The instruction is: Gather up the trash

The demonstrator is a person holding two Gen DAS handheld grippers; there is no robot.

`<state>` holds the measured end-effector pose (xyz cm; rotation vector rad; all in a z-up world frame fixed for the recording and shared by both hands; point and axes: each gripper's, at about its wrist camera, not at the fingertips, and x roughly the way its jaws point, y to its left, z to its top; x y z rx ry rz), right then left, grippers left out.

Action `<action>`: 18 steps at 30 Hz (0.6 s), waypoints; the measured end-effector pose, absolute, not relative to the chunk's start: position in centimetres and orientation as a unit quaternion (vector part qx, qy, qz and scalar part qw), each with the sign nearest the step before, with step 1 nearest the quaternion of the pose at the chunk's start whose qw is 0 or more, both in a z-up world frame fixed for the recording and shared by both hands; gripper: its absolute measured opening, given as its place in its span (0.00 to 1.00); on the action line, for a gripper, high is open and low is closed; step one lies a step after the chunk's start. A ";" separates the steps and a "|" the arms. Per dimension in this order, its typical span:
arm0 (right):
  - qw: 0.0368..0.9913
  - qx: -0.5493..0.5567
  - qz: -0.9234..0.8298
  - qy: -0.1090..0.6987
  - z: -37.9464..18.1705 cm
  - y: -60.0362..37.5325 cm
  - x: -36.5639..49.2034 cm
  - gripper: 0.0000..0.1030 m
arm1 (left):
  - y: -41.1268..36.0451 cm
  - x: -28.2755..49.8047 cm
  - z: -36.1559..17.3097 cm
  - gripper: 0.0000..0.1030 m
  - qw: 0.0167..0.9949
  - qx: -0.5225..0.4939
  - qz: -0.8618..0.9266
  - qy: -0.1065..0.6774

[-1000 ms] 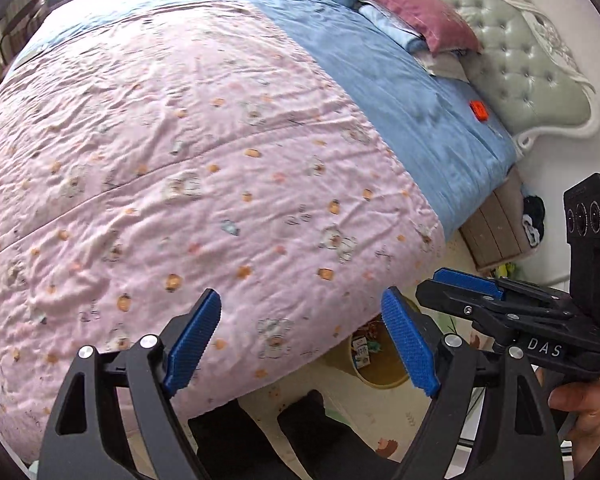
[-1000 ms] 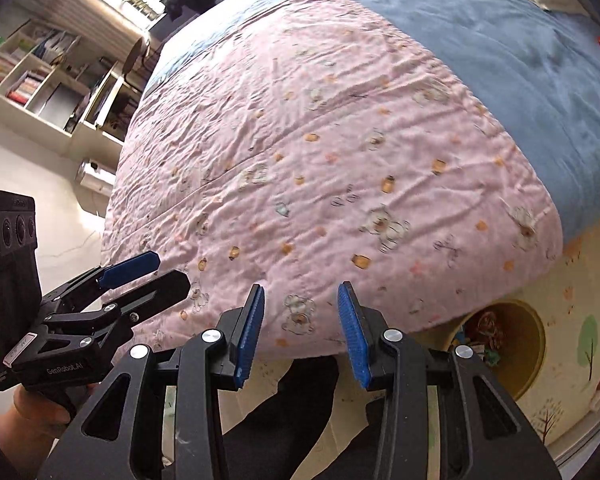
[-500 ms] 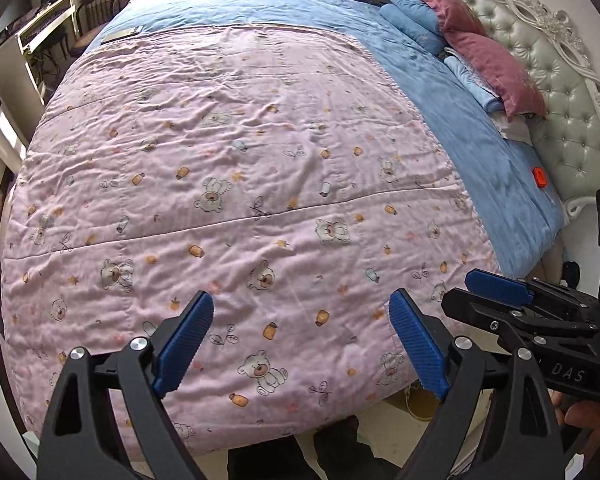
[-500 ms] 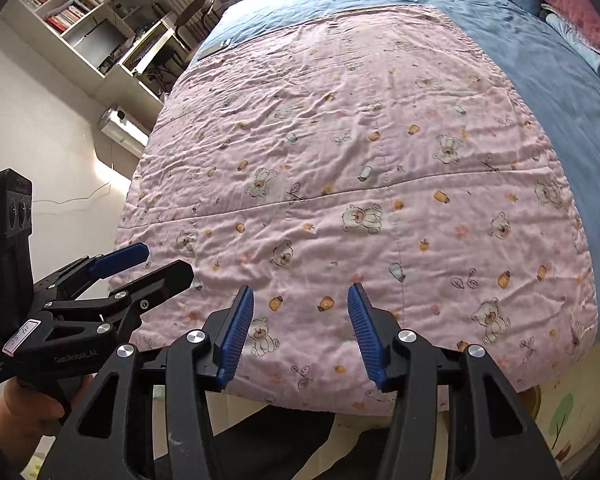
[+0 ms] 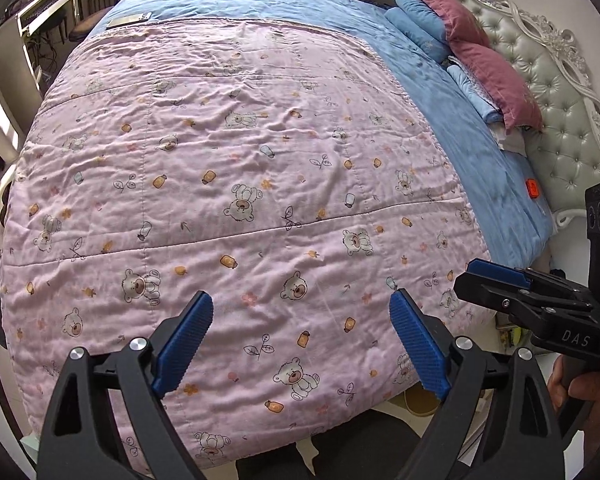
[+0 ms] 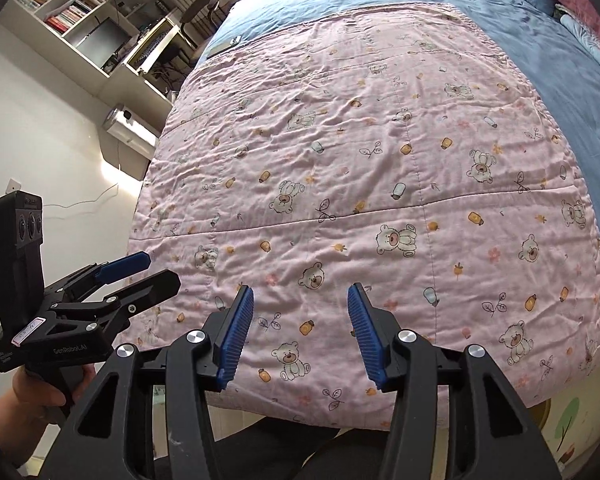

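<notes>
1. The left gripper [image 5: 300,340] is held over the near edge of the bed. Its two blue pads [image 5: 184,344] are spread wide apart, with nothing between them.
2. The right gripper [image 6: 300,332] is held over the same edge. Its blue pads [image 6: 236,336] are apart too, a bit less wide, and it holds nothing.
3. A pink quilt [image 5: 228,184] with little bears and jars on it covers most of the bed. It is wrinkled.
4. A blue sheet [image 5: 480,152] shows past the quilt, at the far side and near the headboard [image 5: 560,92].
5. A small orange thing [image 5: 532,188] lies on the blue sheet, close to the headboard. It may be the trash, but it is too small to tell. It is well apart from both grippers.
6. Red and blue pillows [image 5: 476,56] are piled against the headboard.
7. A flat, phone-like thing [image 5: 129,20] lies on the sheet at the far corner.
8. In the right view, shelves [image 6: 68,16] with books stand by the wall.
</notes>
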<state>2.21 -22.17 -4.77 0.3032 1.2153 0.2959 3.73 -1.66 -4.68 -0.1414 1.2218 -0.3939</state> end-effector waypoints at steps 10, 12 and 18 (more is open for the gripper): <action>0.780 0.140 0.187 0.581 -4.7 -22.4 3.5 0.48 | -1.4 3.4 -3.4 0.87 0.809 -0.098 -0.165 0.555; 0.777 0.135 0.196 0.583 -4.6 -22.5 3.7 0.49 | -1.8 3.3 -3.3 0.87 0.807 -0.111 -0.165 0.556; 0.770 0.122 0.215 0.589 -4.4 -23.3 4.3 0.50 | -2.2 2.6 -2.7 0.87 0.817 -0.142 -0.137 0.542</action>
